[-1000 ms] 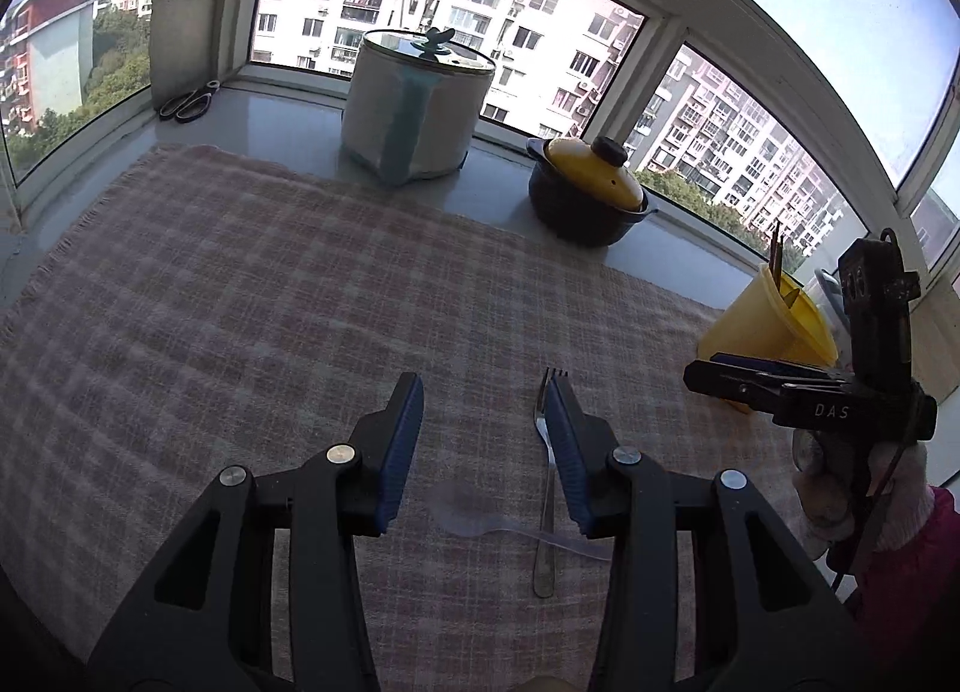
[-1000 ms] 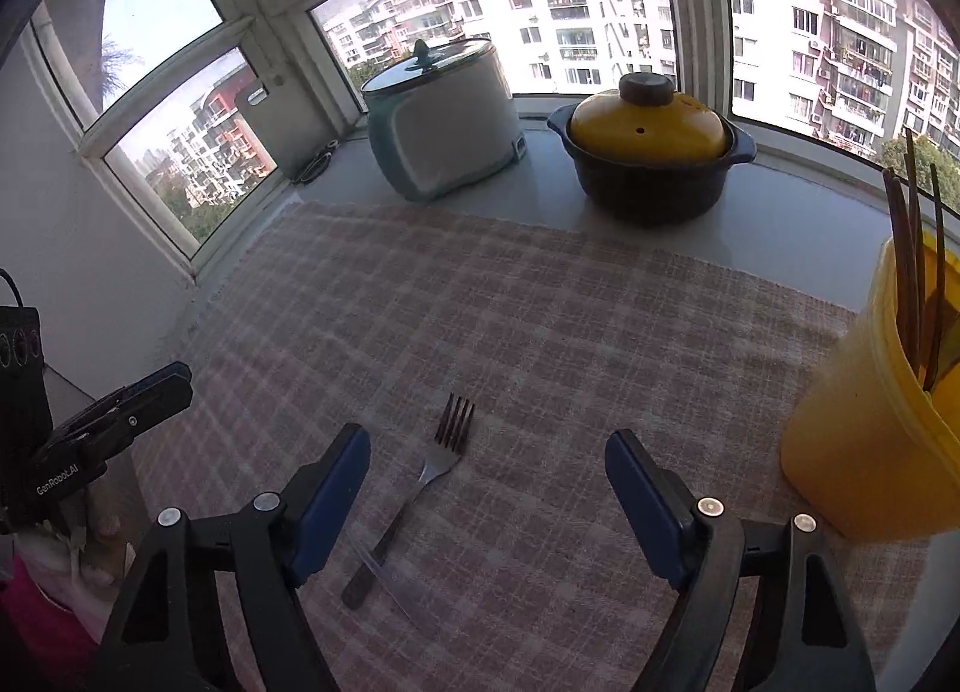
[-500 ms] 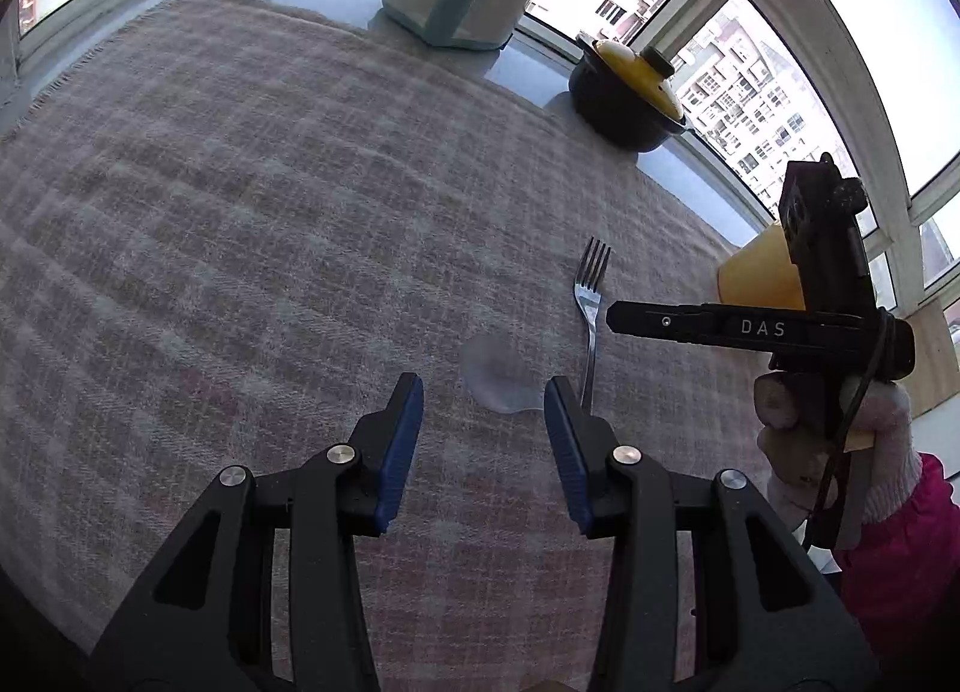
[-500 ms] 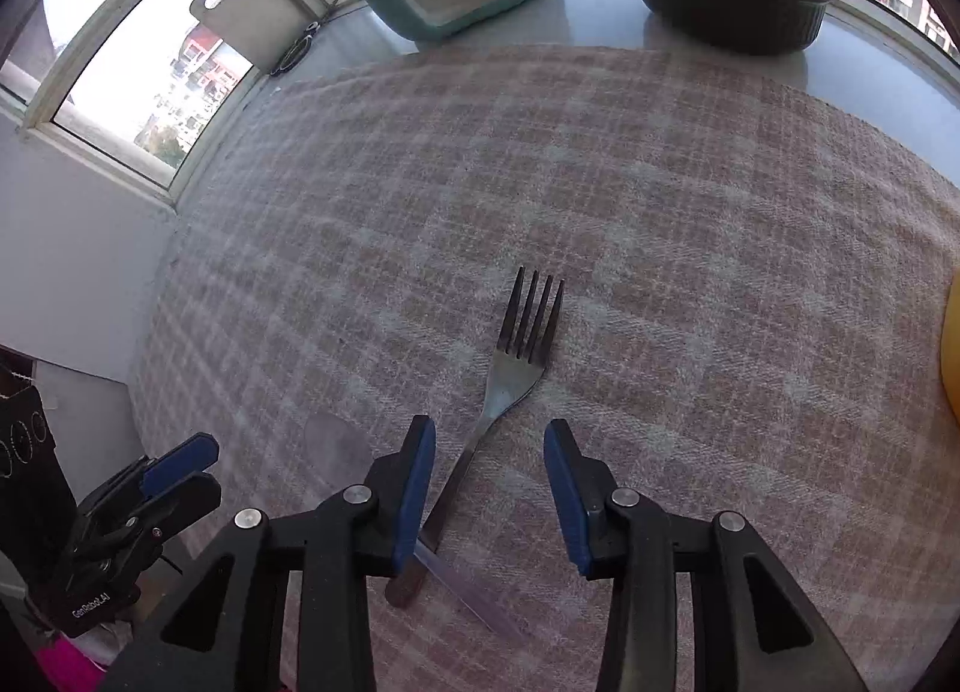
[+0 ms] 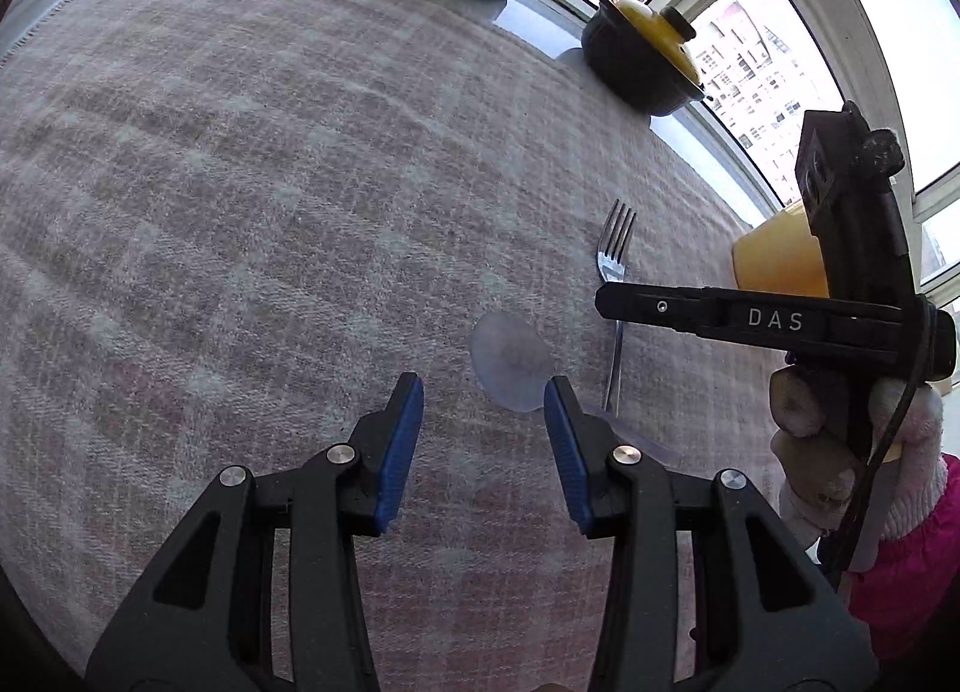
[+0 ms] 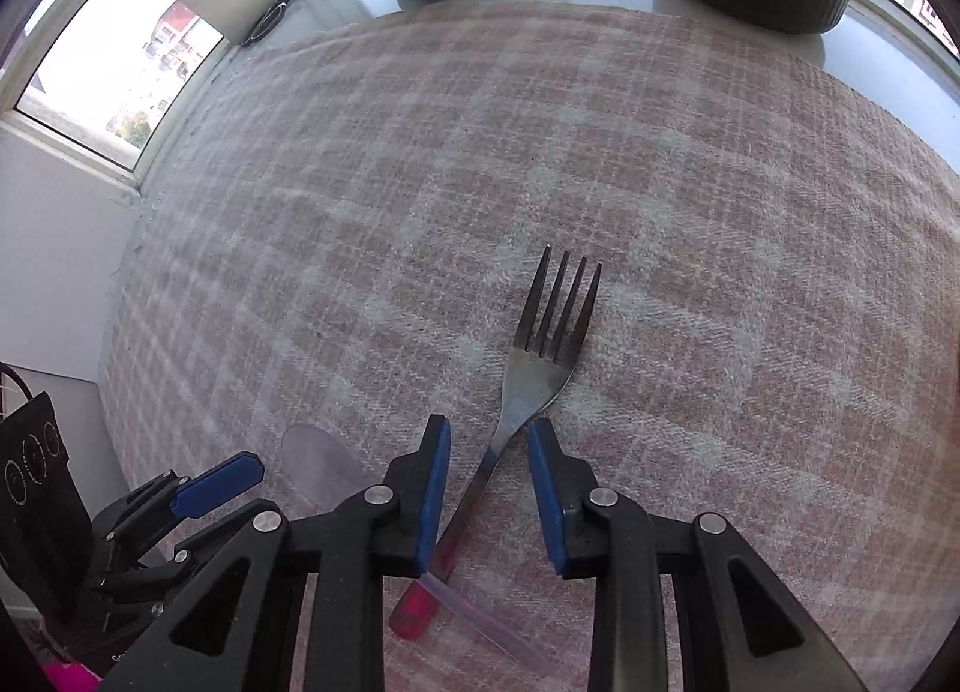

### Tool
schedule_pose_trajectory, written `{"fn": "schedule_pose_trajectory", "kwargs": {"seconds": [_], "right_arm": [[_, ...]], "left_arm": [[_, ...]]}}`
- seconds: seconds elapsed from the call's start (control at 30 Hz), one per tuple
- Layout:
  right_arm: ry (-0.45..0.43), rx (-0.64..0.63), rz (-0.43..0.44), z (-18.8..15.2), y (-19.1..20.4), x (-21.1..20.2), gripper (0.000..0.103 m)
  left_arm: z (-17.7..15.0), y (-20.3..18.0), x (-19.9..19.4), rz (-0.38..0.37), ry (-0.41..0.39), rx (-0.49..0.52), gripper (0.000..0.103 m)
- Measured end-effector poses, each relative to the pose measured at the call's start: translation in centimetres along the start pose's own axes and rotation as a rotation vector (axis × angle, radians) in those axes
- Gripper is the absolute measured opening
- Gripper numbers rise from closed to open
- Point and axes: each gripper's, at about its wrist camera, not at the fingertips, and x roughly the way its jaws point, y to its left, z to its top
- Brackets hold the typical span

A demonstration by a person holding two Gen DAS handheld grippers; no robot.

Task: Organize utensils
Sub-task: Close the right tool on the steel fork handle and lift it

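Right gripper (image 6: 487,488) nearest in its own view: jaws narrow and just been closing, fork (image 6: 528,392) handle running between the pads but a gap shows on both sides, so not yet gripped. The fork lies flat on the plaid cloth (image 6: 660,212), tines toward 12 o'clock, handle end at 7 o'clock crossing over the clear plastic spoon's (image 6: 324,470) stem.

Handling, judged: the fork looks like stiff thin metal, light, smooth and likely slippery, and it lies low on the cloth. Best taken at the neck or upper handle, where the pads now sit. The spoon looks very light and flexible and may get dragged along where the two cross.

Left gripper (image 5: 483,440) is moderately open and empty, with the spoon bowl (image 5: 510,359) just past its right pad at 1 o'clock.

Only the left view shows the yellow holder (image 5: 777,260) at 2 o'clock, behind the right gripper's body, and the gloved hand (image 5: 840,440). Only the right view shows the handle crossing. The dark pot (image 5: 642,62) sits far back.
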Motion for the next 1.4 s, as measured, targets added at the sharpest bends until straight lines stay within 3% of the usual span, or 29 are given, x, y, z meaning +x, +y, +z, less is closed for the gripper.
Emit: {"fn": "schedule_pose_trajectory", "kwargs": {"seconds": [0.17, 0.27, 0.33, 0.5, 0.63, 0.87, 1.03, 1.17, 1.4], "right_arm": [[0.006, -0.067, -0.085, 0.1, 1.5, 0.3, 0.026], [0.012, -0.133, -0.150, 0.0, 2.3, 0.6, 0.016], [0.016, -0.166, -0.167, 0.1, 2.6, 0.7, 0.015], [0.025, -0.174, -0.173, 0.3, 2.4, 0.6, 0.011], [0.027, -0.165, -0.178, 0.6, 1.5, 0.3, 0.008], [0.025, -0.129, -0.169, 0.7, -1.4, -0.8, 0.008], [0.027, -0.128, -0.170, 0.2, -1.4, -0.9, 0.016], [0.010, -0.178, -0.218, -0.4, -0.3, -0.8, 0.009], [-0.057, -0.139, -0.162, -1.3, -0.9, -2.1, 0.004]], "left_arm": [[0.4, 0.0, 0.7, -0.013, 0.012, 0.015, 0.041], [0.5, -0.3, 1.1, -0.024, 0.020, 0.034, 0.037], [0.6, -0.5, 1.3, -0.027, 0.021, 0.044, 0.037], [0.8, -1.2, 1.9, -0.012, 0.024, 0.074, 0.027], [1.2, -1.4, 2.5, 0.019, 0.022, 0.091, 0.007], [1.3, -1.6, 2.4, 0.008, 0.022, 0.112, 0.007], [1.3, -1.6, 2.3, -0.011, 0.030, 0.106, 0.006], [1.4, -1.8, 1.9, -0.027, 0.024, 0.098, 0.005], [1.9, -1.8, -0.3, -0.034, -0.016, 0.104, 0.003]]}}
